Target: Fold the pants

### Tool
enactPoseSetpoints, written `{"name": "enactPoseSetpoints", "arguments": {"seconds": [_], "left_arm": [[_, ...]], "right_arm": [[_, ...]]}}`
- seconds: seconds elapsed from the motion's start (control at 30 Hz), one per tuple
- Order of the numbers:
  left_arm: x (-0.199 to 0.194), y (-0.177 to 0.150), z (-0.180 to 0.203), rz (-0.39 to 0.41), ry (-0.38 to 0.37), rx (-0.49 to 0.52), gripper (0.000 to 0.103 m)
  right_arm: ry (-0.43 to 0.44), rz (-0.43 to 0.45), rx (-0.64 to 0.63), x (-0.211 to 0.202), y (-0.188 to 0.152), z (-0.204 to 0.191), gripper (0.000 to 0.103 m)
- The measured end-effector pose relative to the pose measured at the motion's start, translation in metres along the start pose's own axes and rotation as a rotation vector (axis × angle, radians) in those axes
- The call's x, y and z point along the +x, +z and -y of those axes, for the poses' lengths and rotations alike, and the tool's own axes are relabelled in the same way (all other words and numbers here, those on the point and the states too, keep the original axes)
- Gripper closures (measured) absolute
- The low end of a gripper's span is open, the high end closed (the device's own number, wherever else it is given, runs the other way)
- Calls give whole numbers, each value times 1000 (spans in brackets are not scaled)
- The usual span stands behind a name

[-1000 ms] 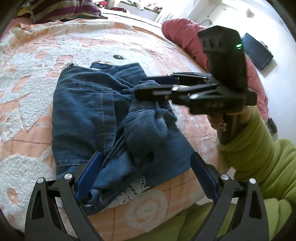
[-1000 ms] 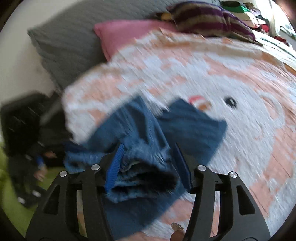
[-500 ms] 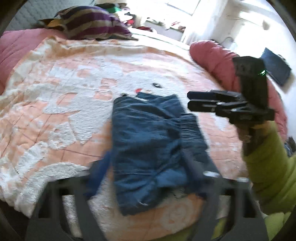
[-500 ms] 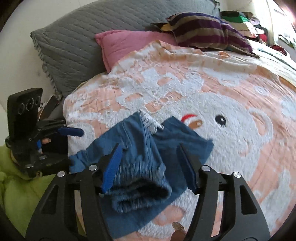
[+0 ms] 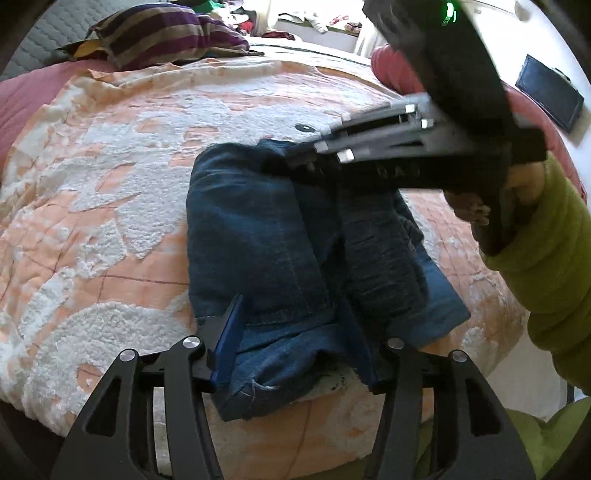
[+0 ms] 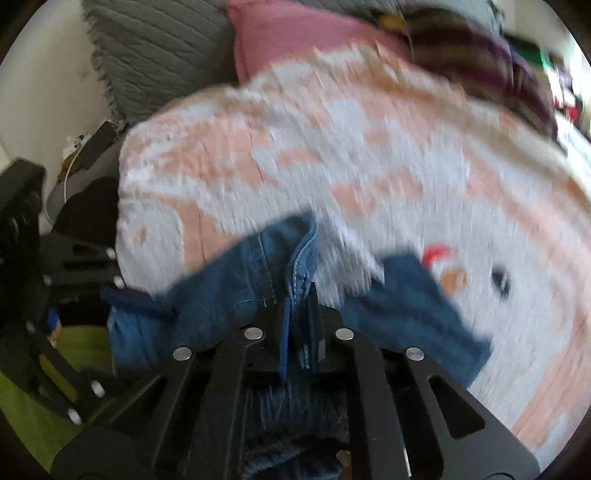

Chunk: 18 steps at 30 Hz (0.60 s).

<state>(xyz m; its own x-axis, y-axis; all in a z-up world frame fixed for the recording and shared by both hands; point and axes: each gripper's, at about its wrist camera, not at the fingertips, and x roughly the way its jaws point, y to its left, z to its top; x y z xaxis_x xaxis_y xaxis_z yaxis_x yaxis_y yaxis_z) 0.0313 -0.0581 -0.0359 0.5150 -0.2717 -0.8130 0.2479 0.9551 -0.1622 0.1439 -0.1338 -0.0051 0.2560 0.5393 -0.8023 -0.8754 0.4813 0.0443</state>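
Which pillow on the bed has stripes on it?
The striped pillow at the far end of the bed, with purple and tan bands. The pink pillow and the grey pillow nearby are each one plain colour.

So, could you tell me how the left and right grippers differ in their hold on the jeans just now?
The right gripper has its jaws nearly together, pinching a fold of the jeans. The left gripper has its jaws apart, straddling the near hem. Whether its pads press the cloth is unclear. Both have blue pads.
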Motion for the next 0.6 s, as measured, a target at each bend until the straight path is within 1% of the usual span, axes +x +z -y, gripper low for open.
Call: {"name": "enactPoseSetpoints", "arguments": {"seconds": [0.07, 0.17, 0.23, 0.37, 0.43, 0.53, 0.57, 0.6], "left_arm": [[1, 1, -1, 1, 4, -6, 48], [1, 0, 1, -2, -3, 1, 43], [3, -1, 3, -7, 1, 15, 42], [3, -1, 5, -13, -2, 22, 41], [1, -1, 4, -11, -7, 18, 40], [0, -1, 5, -9, -6, 19, 38], [-1, -1, 5, -13, -3, 20, 37], [-2, -1, 6, -13, -1, 22, 37]], "right_arm": [[-74, -44, -45, 16, 8, 1, 100], [-76, -101, -26, 38, 2, 11, 100], [-53, -91, 7, 40, -5, 19, 100], [-47, -42, 83, 33, -9, 27, 99], [-48, -15, 116, 24, -10, 30, 94], [-58, 37, 160, 3, -12, 33, 79], [-60, 67, 175, -9, -14, 35, 77], [-61, 83, 180, -15, -15, 35, 72]]}}
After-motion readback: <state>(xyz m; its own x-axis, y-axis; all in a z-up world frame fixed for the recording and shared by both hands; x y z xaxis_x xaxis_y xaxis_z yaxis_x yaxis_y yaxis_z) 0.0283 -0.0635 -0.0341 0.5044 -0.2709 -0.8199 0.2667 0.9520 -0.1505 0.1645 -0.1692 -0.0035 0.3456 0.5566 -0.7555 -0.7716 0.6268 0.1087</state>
